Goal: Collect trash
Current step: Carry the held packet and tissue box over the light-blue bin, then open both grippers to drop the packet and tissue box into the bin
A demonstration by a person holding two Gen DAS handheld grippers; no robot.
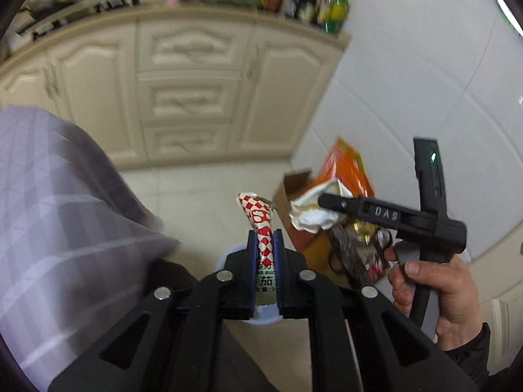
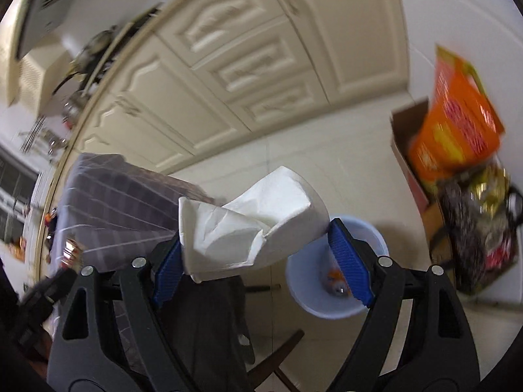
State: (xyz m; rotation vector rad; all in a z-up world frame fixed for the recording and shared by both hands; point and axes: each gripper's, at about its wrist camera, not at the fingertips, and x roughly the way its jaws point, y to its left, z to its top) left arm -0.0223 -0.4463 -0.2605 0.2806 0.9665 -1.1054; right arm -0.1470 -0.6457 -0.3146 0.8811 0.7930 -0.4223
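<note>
Now both tools hold trash, the left tool pinching a checkered wrapper and the right tool spread wide around a crushed paper cup, so each should come above the blue bin before letting go.

Bin on floor under my right claw; cardboard box right of it, cabinets behind.

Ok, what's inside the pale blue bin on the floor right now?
In the right wrist view the pale blue bin holds one small orange-and-white piece of trash at the bottom. The right gripper's blue finger pad covers part of the inside, so anything else there is hidden.
</note>
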